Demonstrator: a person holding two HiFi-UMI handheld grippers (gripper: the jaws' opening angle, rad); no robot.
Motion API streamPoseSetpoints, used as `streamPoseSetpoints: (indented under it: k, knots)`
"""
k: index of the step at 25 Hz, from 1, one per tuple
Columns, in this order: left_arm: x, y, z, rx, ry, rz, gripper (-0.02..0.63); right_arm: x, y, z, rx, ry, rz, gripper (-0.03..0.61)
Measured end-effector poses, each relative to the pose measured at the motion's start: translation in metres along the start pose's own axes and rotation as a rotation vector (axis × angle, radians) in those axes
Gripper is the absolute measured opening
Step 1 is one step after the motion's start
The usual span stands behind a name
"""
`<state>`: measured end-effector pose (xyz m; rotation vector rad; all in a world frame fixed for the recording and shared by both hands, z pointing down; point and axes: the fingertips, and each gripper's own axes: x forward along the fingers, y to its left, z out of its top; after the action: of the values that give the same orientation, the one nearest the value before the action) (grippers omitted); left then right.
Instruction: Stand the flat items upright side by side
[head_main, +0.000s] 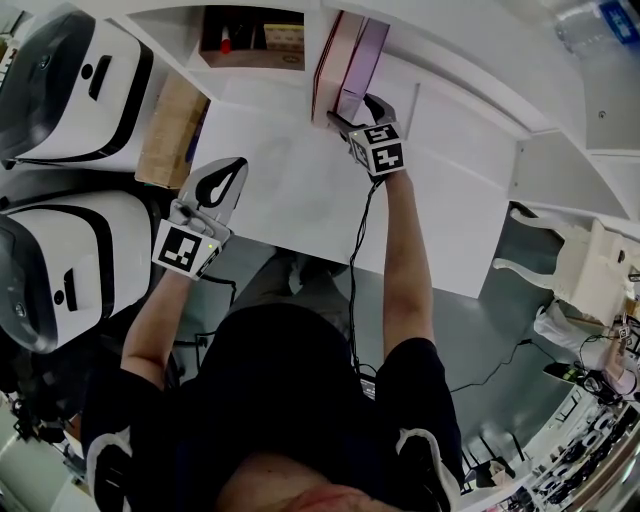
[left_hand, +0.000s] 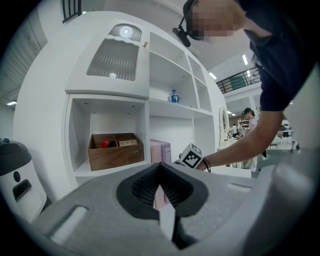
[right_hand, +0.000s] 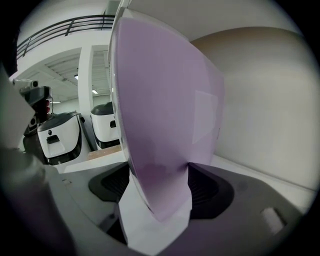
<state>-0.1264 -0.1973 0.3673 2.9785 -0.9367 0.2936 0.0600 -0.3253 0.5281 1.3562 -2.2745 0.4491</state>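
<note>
The purple book (head_main: 358, 62) is stood upright at the back of the white desk (head_main: 290, 190), just beside a pink book (head_main: 330, 60) that is also stood upright, in the shelf bay next to the one where a wooden box (head_main: 255, 52) is kept. Its near edge is bracketed by the right gripper (head_main: 355, 110), whose jaws are spread wide on either side of it. The left gripper (head_main: 232, 170) is held over the desk's front part, its jaws pressed together with nothing between them.
</note>
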Motion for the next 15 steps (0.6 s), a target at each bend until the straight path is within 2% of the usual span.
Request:
streamPoseSetpoints:
  k: [9, 15]
  knots:
    - [0.0002, -0.0014, -0.0014, -0.004, 0.002, -0.011, 0.0, -0.0039, 0.0009, -0.0038, -0.079, 0.012, 0.079, 0.387]
    - [0.0012, -0.0021, -0.0012, -0.004, 0.004, -0.016, 0.0, -0.0033, -0.0026, 0.0036, -0.08, 0.002, 0.163, 0.391]
